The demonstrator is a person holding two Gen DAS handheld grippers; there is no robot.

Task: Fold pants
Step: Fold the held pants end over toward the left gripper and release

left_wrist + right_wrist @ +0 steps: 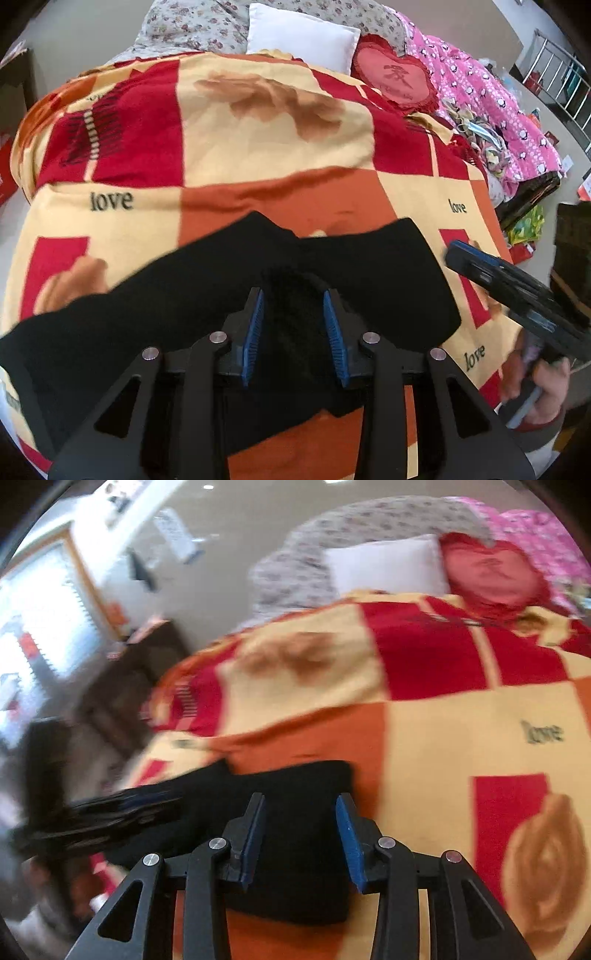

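Observation:
Black pants (207, 291) lie on a red, orange and cream checked blanket (258, 147) on a bed, one part stretching to the lower left. My left gripper (294, 295) is open, its blue pads just above the black cloth, holding nothing. The right gripper (458, 254) shows at the right edge of the left wrist view, beside the pants' right end. In the right wrist view my right gripper (301, 799) is open over the pants (295, 849), and the left gripper (110, 812) appears blurred at the left.
A white pillow (303, 37), a red heart cushion (399, 77) and a pink quilt (498, 110) lie at the bed's far end. A dark bedside cabinet (125, 686) and a window (44, 609) stand left of the bed. Clutter lies on the floor (524, 221) to the right.

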